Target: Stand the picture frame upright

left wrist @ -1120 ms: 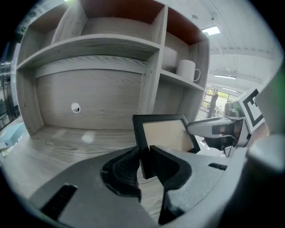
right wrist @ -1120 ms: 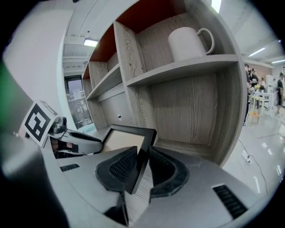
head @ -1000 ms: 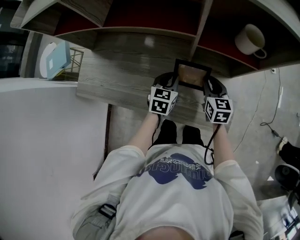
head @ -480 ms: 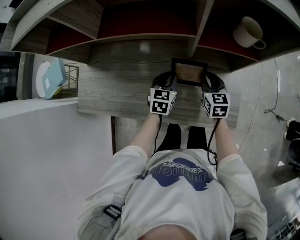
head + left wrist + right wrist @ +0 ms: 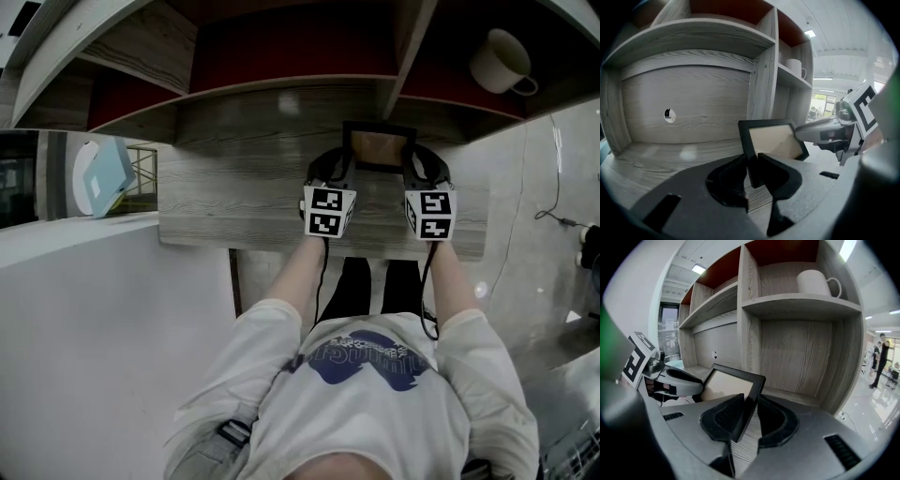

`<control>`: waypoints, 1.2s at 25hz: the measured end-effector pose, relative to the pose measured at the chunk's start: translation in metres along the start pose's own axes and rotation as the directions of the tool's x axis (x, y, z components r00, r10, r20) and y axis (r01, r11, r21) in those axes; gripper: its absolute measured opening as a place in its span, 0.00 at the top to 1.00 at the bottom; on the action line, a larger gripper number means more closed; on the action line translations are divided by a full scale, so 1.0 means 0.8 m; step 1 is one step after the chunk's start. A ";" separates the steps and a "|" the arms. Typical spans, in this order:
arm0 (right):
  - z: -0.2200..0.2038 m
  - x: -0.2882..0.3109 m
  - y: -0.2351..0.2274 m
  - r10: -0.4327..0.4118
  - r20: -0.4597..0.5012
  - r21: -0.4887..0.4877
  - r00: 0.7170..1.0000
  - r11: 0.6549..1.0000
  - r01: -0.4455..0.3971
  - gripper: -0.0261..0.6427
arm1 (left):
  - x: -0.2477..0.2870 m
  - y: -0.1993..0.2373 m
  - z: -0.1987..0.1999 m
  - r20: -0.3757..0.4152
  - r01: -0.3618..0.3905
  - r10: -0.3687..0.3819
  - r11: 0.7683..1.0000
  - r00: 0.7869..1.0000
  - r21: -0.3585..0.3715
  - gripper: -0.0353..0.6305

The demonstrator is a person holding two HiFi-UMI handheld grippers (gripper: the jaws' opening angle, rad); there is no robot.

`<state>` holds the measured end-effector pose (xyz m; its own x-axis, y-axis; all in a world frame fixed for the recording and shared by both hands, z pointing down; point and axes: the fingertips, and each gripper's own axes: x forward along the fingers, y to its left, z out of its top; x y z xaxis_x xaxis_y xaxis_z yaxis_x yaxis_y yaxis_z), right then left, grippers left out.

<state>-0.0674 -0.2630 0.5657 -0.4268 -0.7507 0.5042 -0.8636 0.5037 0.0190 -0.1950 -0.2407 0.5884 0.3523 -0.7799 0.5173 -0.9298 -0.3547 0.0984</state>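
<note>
The picture frame (image 5: 379,148), black-rimmed with a tan panel, sits tilted over the wooden desk (image 5: 234,187) in front of the shelf unit. My left gripper (image 5: 343,171) is shut on its left rim. My right gripper (image 5: 411,169) is shut on its right rim. In the left gripper view the jaws of the left gripper (image 5: 752,164) pinch the black rim of the frame (image 5: 773,140), and the right gripper (image 5: 825,133) shows beyond it. In the right gripper view the right gripper (image 5: 750,404) clamps the frame (image 5: 726,383) at its corner edge, with the left gripper (image 5: 679,380) opposite.
A white mug (image 5: 502,61) stands on the upper right shelf, above a vertical divider (image 5: 398,56). The back panel has a round cable hole (image 5: 669,115). A light blue object (image 5: 98,178) lies past the desk's left end. A person (image 5: 881,359) stands far off.
Both grippers, still holding the frame, have sunk slightly toward the desk and toward me. Neither grip has changed.
</note>
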 end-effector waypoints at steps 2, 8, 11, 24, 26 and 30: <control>0.000 0.003 -0.003 -0.013 0.006 -0.017 1.000 1.000 0.014 0.83 | 0.004 0.000 0.002 0.012 -0.002 0.002 1.000 1.000 0.005 0.82; -0.006 0.012 -0.009 -0.034 0.019 -0.051 0.999 0.998 0.035 0.83 | 0.016 0.000 0.004 0.032 -0.002 0.001 0.999 1.000 0.044 0.82; -0.005 0.015 -0.008 -0.039 0.022 -0.069 0.999 0.997 0.041 0.83 | 0.020 0.002 0.001 0.040 -0.003 0.001 0.998 0.999 0.057 0.82; -0.017 0.025 -0.010 -0.071 0.028 -0.141 0.997 0.987 0.074 0.82 | 0.038 0.003 -0.014 0.025 0.008 -0.010 0.995 1.000 0.104 0.81; -0.019 0.026 -0.011 -0.073 0.025 -0.143 0.997 0.987 0.076 0.82 | 0.041 0.003 -0.016 0.016 0.010 -0.012 0.994 1.000 0.105 0.81; -0.024 0.028 -0.012 -0.078 0.012 -0.148 0.997 0.986 0.079 0.82 | 0.047 0.002 -0.021 -0.005 0.017 -0.017 0.994 1.000 0.109 0.81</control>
<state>-0.0632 -0.2767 0.5933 -0.3616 -0.7927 0.4908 -0.8453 0.5008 0.1860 -0.1850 -0.2615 0.6224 0.3673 -0.7712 0.5200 -0.9064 -0.4223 0.0140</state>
